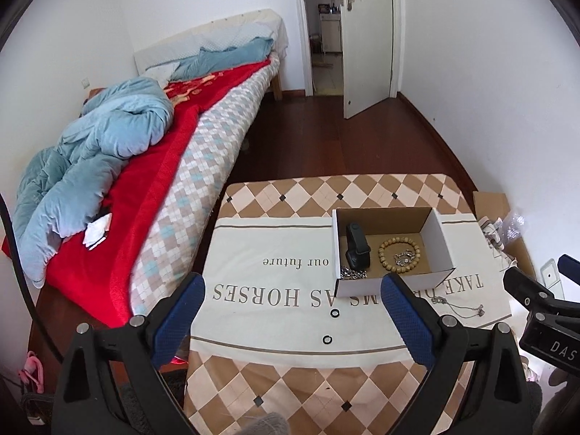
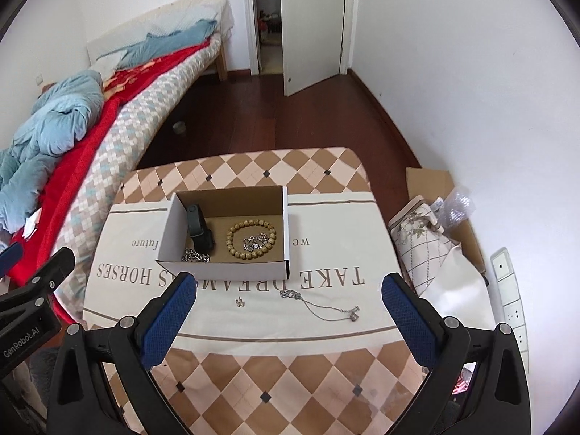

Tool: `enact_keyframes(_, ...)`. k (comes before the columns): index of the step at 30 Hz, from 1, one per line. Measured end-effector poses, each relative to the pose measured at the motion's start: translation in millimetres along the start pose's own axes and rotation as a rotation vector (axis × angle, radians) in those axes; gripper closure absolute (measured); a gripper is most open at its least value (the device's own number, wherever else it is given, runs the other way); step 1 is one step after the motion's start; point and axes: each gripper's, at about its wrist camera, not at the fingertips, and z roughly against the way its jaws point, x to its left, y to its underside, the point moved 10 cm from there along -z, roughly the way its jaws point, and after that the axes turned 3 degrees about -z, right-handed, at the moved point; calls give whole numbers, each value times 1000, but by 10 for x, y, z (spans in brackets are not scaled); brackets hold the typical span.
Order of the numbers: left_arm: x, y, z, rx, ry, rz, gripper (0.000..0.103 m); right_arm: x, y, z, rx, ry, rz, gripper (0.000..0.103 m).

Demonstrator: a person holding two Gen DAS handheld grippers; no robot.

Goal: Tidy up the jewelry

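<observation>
To your left you see a bed [image 1: 203,166] with a red blanket [image 1: 145,195] and a rumpled blue duvet [image 1: 105,137], ahead a white door [image 1: 366,36] ajar over dark wood floor [image 1: 308,137], and flattened cardboard [image 2: 431,185] right of the desk [image 2: 253,373].

**Box on the table, loose pieces in front**

A box [image 2: 224,253] stands on the table [image 2: 253,380]. In it, a watch [image 2: 199,230] lies left, a bead bracelet [image 2: 251,240] right, and a chain [image 2: 195,255] in the near left corner. Before the box lie a necklace [image 2: 322,306] and, left of it, two rings [image 1: 330,326]. A bed [image 2: 119,116] stands left of the table.
</observation>
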Motion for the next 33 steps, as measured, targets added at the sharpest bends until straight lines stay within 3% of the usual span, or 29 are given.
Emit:
enact_keyframes(8,58,-1,321,-36,15,25,4,47,14,425,-60,-16,11,0)
enact_keyframes(11,29,9,377,-37,118,64,4,30,18,516,-85,-50,-4,0)
enact_keyframes(13,42,-1,393,-48,159,87,4,-6,31,543,-110,-23,24,0)
enact_keyframes(16,75,-48,384,-93,103,51,4,-83,79,524,-139,25,62,0)
enact_keyframes(20,33,-65,233,-101,105,38,1,-272,200,338,-95,14,14,0)
enact_keyframes(25,-22,-47,-80,-101,40,-23,0,-634,339,-12,-40,39,-65,1)
enact_keyframes(26,-41,-35,-135,-94,39,-33,0,-710,375,-116,-24,36,-84,3)
enact_keyframes(28,-80,11,-297,-65,30,-44,0,-826,442,-354,18,18,-110,17)
enact_keyframes(31,-103,88,-531,-33,-40,-54,0,-922,543,-716,71,-13,-131,31)
enact_keyframes(33,-156,165,-716,16,-55,-58,0,-986,623,-938,102,-10,-135,31)
